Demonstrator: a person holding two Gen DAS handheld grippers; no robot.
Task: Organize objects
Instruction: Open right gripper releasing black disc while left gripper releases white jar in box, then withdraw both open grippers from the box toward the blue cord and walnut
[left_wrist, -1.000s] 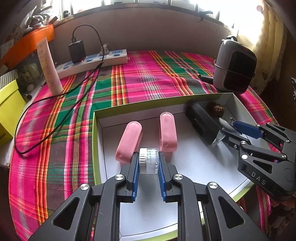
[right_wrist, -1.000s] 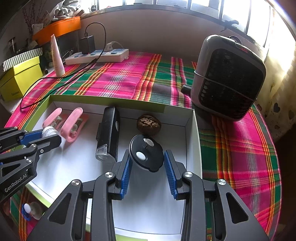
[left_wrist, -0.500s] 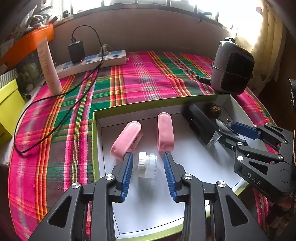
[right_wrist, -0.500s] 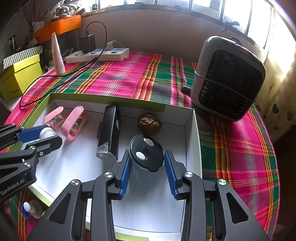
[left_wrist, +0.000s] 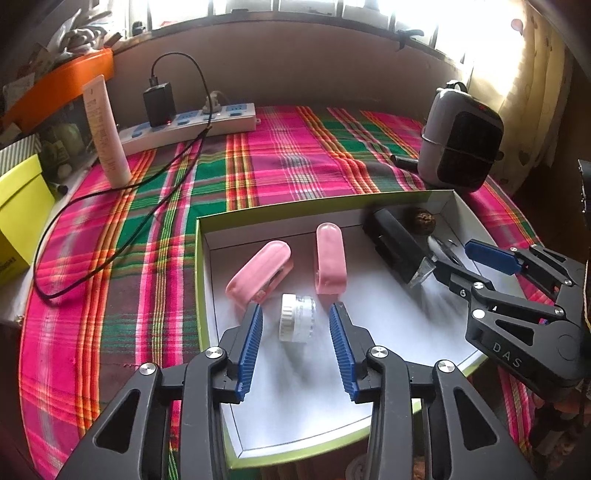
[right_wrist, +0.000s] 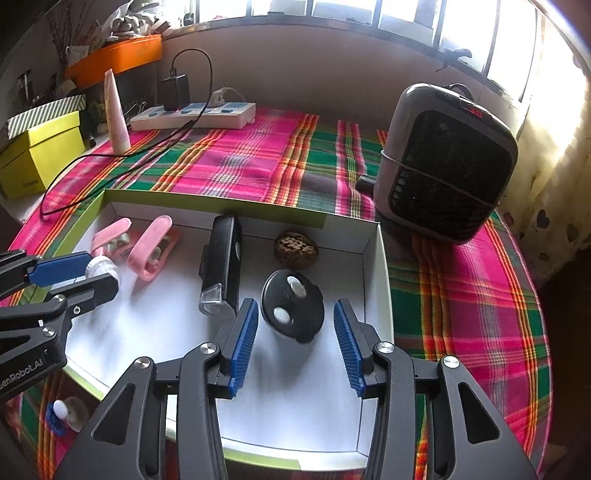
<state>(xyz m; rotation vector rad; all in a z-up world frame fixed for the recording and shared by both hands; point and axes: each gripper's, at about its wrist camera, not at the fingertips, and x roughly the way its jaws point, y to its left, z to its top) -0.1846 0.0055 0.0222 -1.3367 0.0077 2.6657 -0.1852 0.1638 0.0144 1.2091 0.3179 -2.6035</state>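
Observation:
A small clear jar with a white lid (left_wrist: 297, 318) lies on its side on the white floor of the green-rimmed box (left_wrist: 295, 206). My left gripper (left_wrist: 295, 334) straddles it, jaws opening, and neither pad touches it. In the right wrist view a black round disc with two white spots (right_wrist: 292, 311) rests on the box floor near the right wall. My right gripper (right_wrist: 293, 334) stands around it with its jaws opening, pads clear of the disc. Two pink clips (left_wrist: 258, 273) (left_wrist: 330, 258), a black torch-like device (right_wrist: 221, 266) and a walnut (right_wrist: 295, 249) also lie in the box.
The box (right_wrist: 207, 201) sits on a plaid cloth. A grey heater (right_wrist: 443, 166) stands right of it. At the back are a power strip (left_wrist: 192, 122) with a trailing black cable, a pink tube (left_wrist: 105, 133) and a yellow box (left_wrist: 18, 214). A small blue-and-white item (right_wrist: 61, 410) lies outside the box's front left.
My left jaws let go of the jar, which now lies free on the box floor. My right jaws spread away from the black disc, and it tipped slightly.

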